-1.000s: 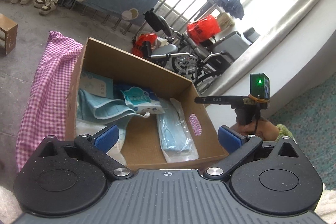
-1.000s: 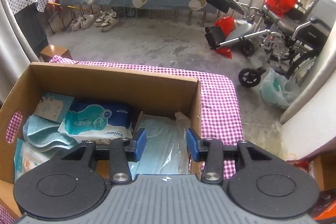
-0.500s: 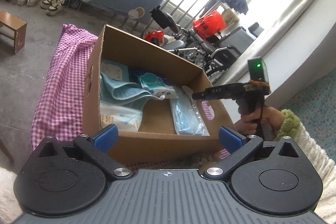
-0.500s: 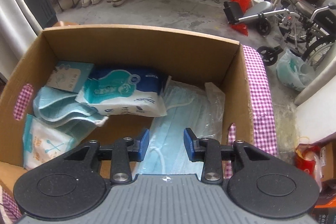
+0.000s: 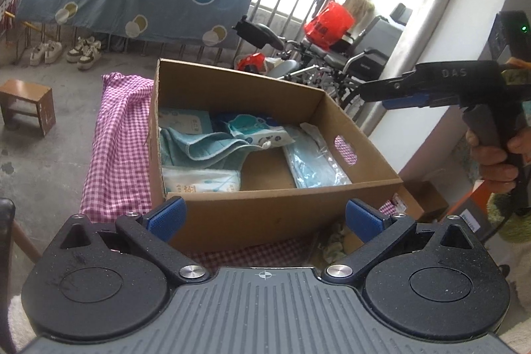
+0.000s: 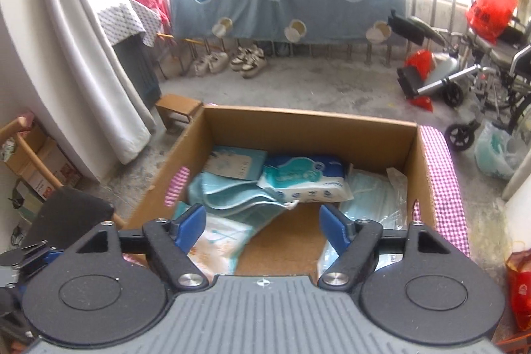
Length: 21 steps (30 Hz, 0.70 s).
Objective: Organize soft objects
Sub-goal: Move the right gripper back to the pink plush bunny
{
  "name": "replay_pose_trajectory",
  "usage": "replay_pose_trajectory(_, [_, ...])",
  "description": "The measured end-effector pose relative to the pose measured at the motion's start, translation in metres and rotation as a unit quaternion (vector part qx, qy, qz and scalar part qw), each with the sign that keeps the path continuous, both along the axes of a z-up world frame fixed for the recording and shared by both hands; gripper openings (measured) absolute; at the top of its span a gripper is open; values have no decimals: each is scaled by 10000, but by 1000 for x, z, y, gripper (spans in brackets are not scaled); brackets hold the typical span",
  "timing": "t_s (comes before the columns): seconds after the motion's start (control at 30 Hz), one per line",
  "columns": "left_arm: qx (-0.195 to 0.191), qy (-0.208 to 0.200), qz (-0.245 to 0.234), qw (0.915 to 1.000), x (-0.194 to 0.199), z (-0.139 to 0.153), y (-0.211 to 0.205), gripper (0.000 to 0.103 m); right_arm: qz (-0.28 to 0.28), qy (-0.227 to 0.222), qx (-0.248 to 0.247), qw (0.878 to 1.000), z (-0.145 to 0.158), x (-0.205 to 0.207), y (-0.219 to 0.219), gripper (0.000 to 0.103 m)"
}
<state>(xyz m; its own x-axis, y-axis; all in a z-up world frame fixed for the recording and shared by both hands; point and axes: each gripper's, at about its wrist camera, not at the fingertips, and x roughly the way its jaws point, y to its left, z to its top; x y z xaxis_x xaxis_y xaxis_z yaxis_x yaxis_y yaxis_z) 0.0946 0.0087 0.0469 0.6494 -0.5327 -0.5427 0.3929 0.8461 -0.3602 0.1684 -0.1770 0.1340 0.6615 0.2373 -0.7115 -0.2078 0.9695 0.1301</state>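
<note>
Blue pads tip both tools, and each tool stands wide open with nothing between its pads. The right tool [image 6: 261, 226], whose jaws have just been opening, hangs over the near edge of one cardboard box [image 6: 308, 125]; the left tool [image 5: 264, 214] is just outside the box's near wall. In the left view the right tool is seen from the side, up at the right, gripped by a hand [image 5: 497, 161]. Five soft things lie in the box. One folded teal cloth [image 6: 232, 198] sprawls at the left, its edge stitched. One flat pale packet [image 6: 237, 163] sits in the far left corner, partly on the cloth. One blue-and-white tissue pack [image 6: 305, 179] lies against the far wall, overlapping the cloth. One clear bag of light blue masks [image 6: 371, 198] lies along the right wall. One white printed pack [image 6: 222, 239] rests in the near left corner. Bare cardboard shows in the middle of the floor. The box stands on a pink checked cloth [image 6: 444, 184]. Beyond are one small wooden stool [image 6: 177, 108], two pairs of shoes [image 6: 230, 60] and one wheelchair [image 6: 481, 68].
</note>
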Motion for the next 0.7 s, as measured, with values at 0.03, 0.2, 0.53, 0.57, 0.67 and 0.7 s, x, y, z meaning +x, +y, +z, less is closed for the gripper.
replay_pose_trajectory(0.03, [1,0,-33,10000,-1,1,-2,103,24,-71,12,10000,6,-9,4,90])
replay_pose_trajectory(0.2, [-286,282,-157,9991,-9,-3,-7,103,97,-509,-90,9986,27,-49,20,103])
replay_pose_trajectory(0.53, [5,72,-62,10000,-35,-2,-22,103,-313,-1297,-844,9875,40,-113,27,103])
replay_pose_trajectory(0.57, [-87,77,-87,9999,-37,-4,-22,103,-402,-1384,-990,9846,39,-118,27,103])
replay_pose_trajectory(0.67, [-244,68,-287,9993,-45,-10,-27,103,-656,-1616,-1177,9776,31,-132,19,103])
replay_pose_trajectory(0.7, [-183,9,-313,9993,-48,-10,-32,103,-706,-1619,-1164,9774,29,-135,16,103])
